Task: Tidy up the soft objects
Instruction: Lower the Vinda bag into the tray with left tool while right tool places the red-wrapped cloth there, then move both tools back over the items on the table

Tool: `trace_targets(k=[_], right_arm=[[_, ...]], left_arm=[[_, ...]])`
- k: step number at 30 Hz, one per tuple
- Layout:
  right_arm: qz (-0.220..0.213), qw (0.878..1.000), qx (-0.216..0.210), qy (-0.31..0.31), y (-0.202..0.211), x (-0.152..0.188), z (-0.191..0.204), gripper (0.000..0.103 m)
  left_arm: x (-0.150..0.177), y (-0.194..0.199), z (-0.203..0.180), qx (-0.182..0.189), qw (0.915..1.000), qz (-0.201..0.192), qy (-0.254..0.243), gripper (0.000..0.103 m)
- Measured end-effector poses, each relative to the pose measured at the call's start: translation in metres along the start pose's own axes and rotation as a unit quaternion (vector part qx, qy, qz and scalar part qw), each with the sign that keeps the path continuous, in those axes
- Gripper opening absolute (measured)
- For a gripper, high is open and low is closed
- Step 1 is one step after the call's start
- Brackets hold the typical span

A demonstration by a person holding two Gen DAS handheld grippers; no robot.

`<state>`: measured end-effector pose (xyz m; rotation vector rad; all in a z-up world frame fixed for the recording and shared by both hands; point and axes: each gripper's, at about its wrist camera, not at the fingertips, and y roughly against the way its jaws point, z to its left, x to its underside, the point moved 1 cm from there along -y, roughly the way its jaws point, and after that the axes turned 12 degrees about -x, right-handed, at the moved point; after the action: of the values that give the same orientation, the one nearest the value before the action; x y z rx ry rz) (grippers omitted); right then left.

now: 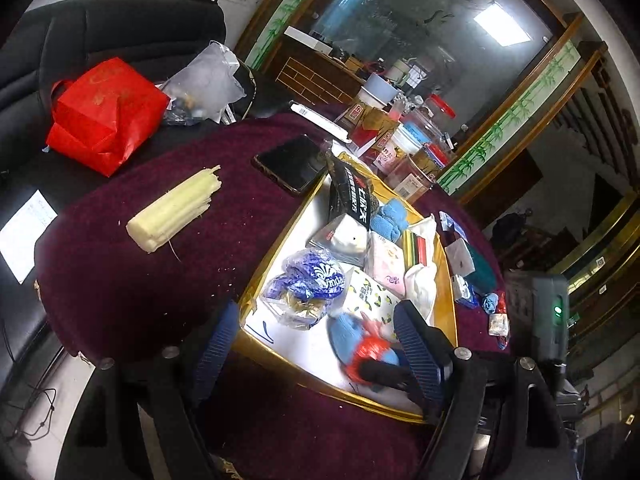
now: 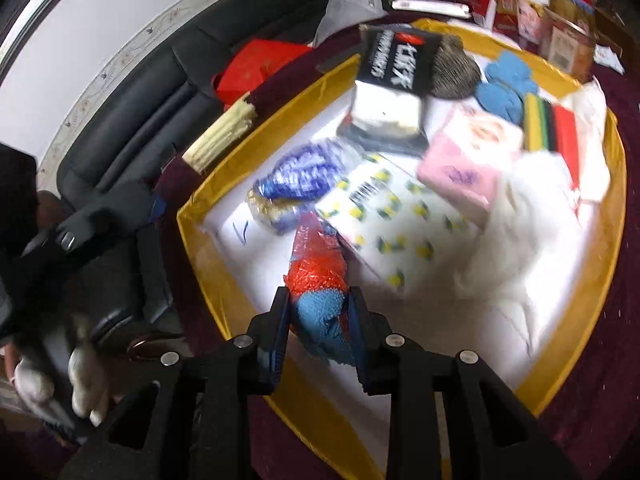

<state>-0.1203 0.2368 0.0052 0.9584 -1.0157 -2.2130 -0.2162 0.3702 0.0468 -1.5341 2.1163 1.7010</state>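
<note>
Right wrist view: the right tongs clenched a fluffy blue cloth in red plastic netting over the gold-rimmed white tray, probably for dropping inside; left tongs gaped empty beside it.

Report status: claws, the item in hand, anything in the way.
Left claw open, empty. Right claw shut on blue-and-red bundle over gold tray. Lemon-print pack lies close beside.

Both wrist views look down, sharing the gold-rimmed tray
</note>
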Motion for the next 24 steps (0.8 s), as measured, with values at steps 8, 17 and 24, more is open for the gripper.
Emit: trace_targets(k=[8,17,24], right_arm=[[-0.05,0.998,0.017,0.016,0.031,0.011,0.004,0.058],[-0.193,0.97,0.145,0.003,0.158,0.074,-0.044,0.082],[-0.254,0.938,0.182,-0.15,0.242,0.142,-0.159,0.09]], left_arm=[[0.001,0.009,0.006,-0.016,0.9998,-0.006,0.013,0.089],[0.011,0.01,-0.033,0.013,0.9995,-0.01,-0.026,0.093],[0.032,0.012,-0.106,0.045,0.993,-0.004,-0.109,0.098]])
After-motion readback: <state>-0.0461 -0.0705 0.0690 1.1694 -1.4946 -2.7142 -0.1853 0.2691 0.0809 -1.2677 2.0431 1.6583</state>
